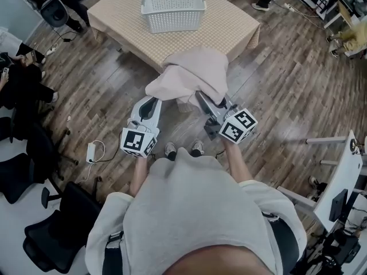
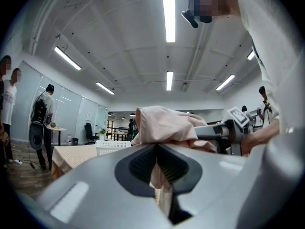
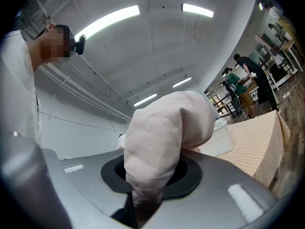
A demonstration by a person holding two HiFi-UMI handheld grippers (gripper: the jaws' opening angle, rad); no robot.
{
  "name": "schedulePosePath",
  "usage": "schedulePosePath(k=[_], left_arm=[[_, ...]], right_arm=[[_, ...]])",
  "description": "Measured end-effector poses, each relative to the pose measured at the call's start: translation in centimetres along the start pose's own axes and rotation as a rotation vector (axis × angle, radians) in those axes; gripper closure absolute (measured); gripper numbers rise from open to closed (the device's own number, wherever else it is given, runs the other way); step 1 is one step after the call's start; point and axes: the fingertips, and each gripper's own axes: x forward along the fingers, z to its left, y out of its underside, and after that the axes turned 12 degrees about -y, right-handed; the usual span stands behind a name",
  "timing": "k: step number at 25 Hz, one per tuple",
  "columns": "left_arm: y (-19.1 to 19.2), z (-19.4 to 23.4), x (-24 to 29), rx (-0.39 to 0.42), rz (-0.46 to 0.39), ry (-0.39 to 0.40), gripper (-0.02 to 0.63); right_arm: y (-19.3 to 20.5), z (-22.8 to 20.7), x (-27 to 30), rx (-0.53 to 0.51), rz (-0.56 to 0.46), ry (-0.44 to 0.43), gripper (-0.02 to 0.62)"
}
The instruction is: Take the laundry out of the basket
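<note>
I have the cloth (image 1: 192, 73) up in the air over the floor (image 1: 275, 96), just short of the near corner of the surface (image 1: 229, 27) and well clear of the basket (image 1: 172, 20). It is a bunched pale pink piece, its long axis running crosswise from one tool to the other, with the bulk humped over the right side and pointing toward the surface. My left tool (image 1: 156, 98) is closed on a thin fold at the cloth's left end. My right tool (image 1: 200, 96) is clamped on a thick wad, and the cloth billows up over its jaws.
</note>
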Motion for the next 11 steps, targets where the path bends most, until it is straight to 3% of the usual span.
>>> schedulePosePath(k=[11], left_arm=[[-0.18,0.27,0.69,0.007,0.001,0.008,0.595]], right_arm=[[-0.2,-0.56,0.3,-0.034,0.002,-0.003,0.497]])
